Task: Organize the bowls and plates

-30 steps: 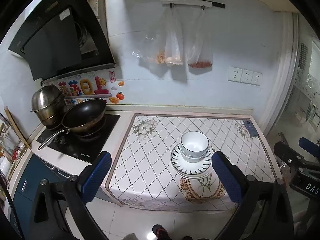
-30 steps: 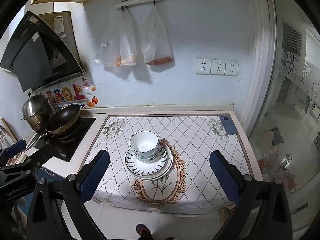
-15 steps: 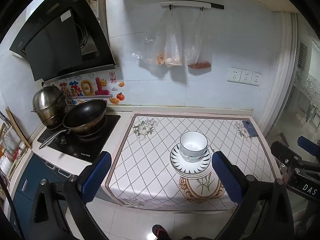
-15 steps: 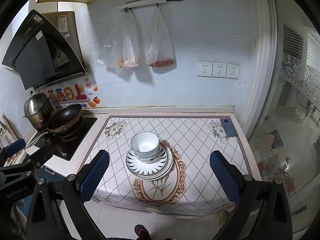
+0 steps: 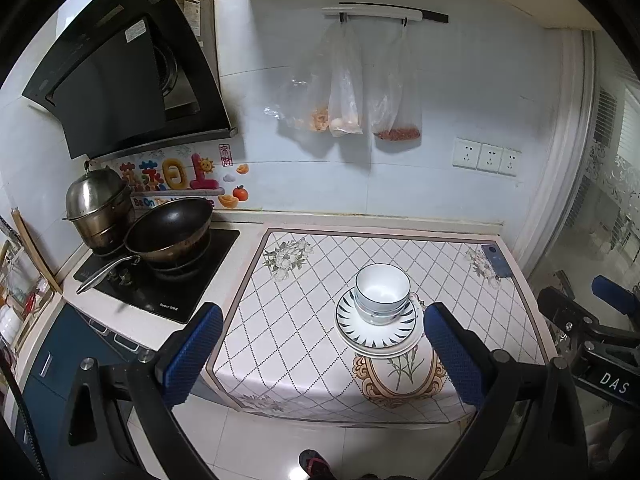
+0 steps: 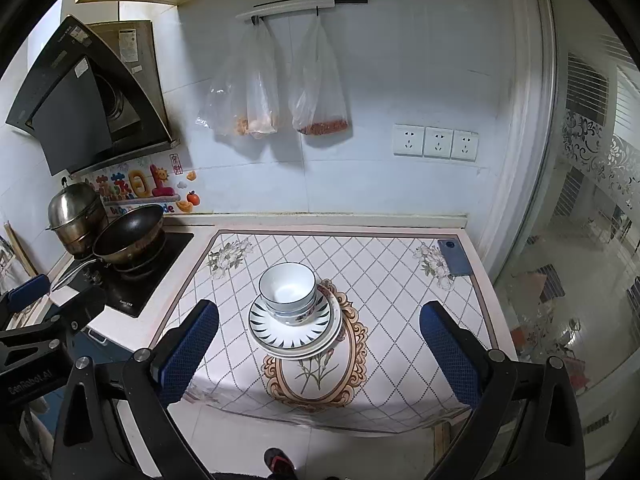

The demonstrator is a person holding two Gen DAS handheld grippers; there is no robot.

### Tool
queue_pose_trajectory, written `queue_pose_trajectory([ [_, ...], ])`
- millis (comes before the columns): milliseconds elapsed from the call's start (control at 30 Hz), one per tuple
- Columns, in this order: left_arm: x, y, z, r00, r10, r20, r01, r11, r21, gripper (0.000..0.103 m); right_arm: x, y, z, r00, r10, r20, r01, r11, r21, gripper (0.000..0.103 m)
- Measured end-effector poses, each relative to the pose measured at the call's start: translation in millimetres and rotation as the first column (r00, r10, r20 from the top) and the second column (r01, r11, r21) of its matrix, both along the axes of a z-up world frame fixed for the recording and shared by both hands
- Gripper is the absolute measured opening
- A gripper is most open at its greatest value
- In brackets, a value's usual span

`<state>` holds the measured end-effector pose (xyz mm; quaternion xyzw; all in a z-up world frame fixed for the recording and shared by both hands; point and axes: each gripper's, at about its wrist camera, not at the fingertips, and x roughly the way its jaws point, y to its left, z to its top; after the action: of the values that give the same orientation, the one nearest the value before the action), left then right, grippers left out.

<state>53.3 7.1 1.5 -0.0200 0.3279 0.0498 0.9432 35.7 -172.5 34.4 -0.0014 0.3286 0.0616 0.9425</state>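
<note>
White bowls [image 5: 382,290] are nested on a stack of plates [image 5: 378,332] with a dark leaf rim, in the middle of the patterned tablecloth [image 5: 304,312]. The same bowls [image 6: 288,292] and plates [image 6: 294,334] show in the right wrist view. My left gripper [image 5: 320,356] is open and empty, held back from the counter's front edge, with the stack between its fingers in view. My right gripper [image 6: 318,354] is open and empty, also back from the counter edge and facing the stack.
A black wok [image 5: 170,230] and a steel pot [image 5: 98,204] sit on the cooktop at left. A blue phone [image 5: 496,260] lies at the cloth's far right corner. Plastic bags [image 5: 348,92] hang on the wall. A glass door [image 6: 580,240] is right.
Both grippers have drawn slightly back and up from the counter; the view has shifted a little. The bowls and plates have not moved.
</note>
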Motion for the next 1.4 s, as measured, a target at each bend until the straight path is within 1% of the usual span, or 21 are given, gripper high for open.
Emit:
queue_pose_trajectory([
  [533,-1.9,2.0,-0.5,1.0,0.008,-0.011,-0.008,1.0,-0.012,0.103,-4.5,-0.1,-1.1,1.0,0.011,0.0,-0.011,1.0,0.0,0.103],
  [1400,3.2,2.5,-3.4,1.0,0.011,-0.02,-0.011,1.0,-0.012,0.103,-2.1,-5.1,-4.1,1.0,-0.004,-0.007,0.004,1.0,0.003,0.103],
])
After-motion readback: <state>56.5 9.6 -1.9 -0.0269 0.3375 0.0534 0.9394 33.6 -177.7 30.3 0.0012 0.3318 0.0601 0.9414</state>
